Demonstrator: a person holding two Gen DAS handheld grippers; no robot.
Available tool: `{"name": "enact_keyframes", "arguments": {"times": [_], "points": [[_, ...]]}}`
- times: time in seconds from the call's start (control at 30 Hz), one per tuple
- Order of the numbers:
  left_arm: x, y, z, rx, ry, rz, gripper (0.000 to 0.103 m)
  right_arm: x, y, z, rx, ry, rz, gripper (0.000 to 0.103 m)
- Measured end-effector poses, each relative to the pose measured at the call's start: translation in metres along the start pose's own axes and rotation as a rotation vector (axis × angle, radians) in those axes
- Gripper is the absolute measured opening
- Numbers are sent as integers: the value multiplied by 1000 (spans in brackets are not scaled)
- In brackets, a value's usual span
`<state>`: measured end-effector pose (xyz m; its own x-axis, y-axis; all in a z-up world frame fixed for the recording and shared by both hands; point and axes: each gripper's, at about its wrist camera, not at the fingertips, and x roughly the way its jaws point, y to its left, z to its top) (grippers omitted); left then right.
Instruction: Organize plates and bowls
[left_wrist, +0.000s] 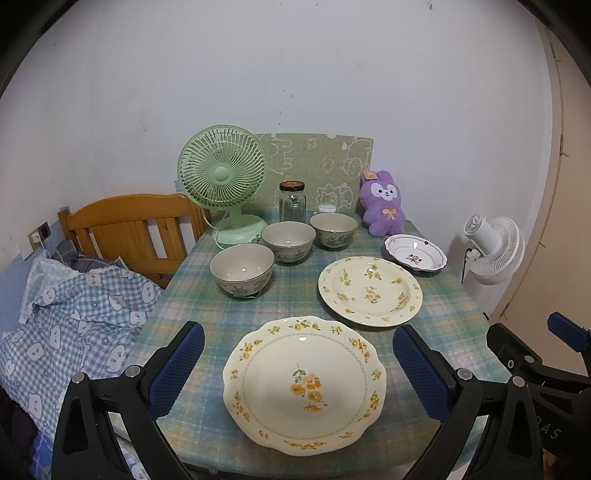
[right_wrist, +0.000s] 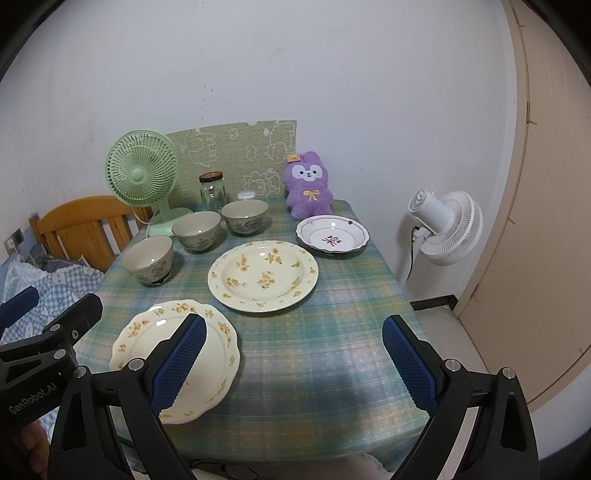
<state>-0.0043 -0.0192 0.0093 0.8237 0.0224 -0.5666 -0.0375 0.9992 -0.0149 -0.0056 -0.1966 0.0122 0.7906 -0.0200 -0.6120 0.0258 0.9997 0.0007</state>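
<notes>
A: Where do the plates sit?

B: The scalloped plate (left_wrist: 304, 384) with yellow flowers lies flat at the near edge of the table (left_wrist: 295, 306). Just beyond it, to the right, lies the round floral plate (left_wrist: 370, 291), and farther right again the small white dish (left_wrist: 415, 253) with a dark red flower.

A: And the bowls?

B: Three of them in a slanting row on the left half: the near bowl (left_wrist: 242, 270), the middle bowl (left_wrist: 288, 242) and the far bowl (left_wrist: 334, 230), each upright and apart from its neighbour.

A: The claws?

B: The left claw (left_wrist: 298, 369) is spread wide, its blue pads on either side of the scalloped plate, holding nothing. The right claw (right_wrist: 295, 363) is also wide apart over the near right part of the cloth; its left pad overlaps the scalloped plate in view, but I cannot tell whether it touches.

A: Behind the crockery?

B: A green fan (left_wrist: 223, 177), a glass jar (left_wrist: 292, 201) and a purple plush (left_wrist: 384, 203) along the far edge. A white fan (right_wrist: 448, 227) stands right of the table.
</notes>
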Motion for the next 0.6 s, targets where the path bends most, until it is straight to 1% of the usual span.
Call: {"name": "enact_keyframes", "arguments": {"times": [0.17,0.27,0.3,0.33,0.37,0.4,0.47,0.6], "points": [[0,0,3,-6,6,4,102,0,-3,0,-5,1,8,98],[1,0,7,-8,13,9,100,1,-3,2,-13,7,14,98],[2,-1,6,-8,15,9,98,2,-2,2,-13,9,14,98],[3,-1,6,-6,18,5,94,3,-1,4,-14,12,16,98],[5,-2,7,-4,22,1,92,4,0,6,-16,15,17,98],[7,-3,7,1,29,5,90,5,1,7,-17,18,17,98],[9,-3,11,6,34,10,90,5,6,10,-20,20,16,98],[12,-2,19,15,5,16,89,8,11,20,-14,19,9,98]]}}
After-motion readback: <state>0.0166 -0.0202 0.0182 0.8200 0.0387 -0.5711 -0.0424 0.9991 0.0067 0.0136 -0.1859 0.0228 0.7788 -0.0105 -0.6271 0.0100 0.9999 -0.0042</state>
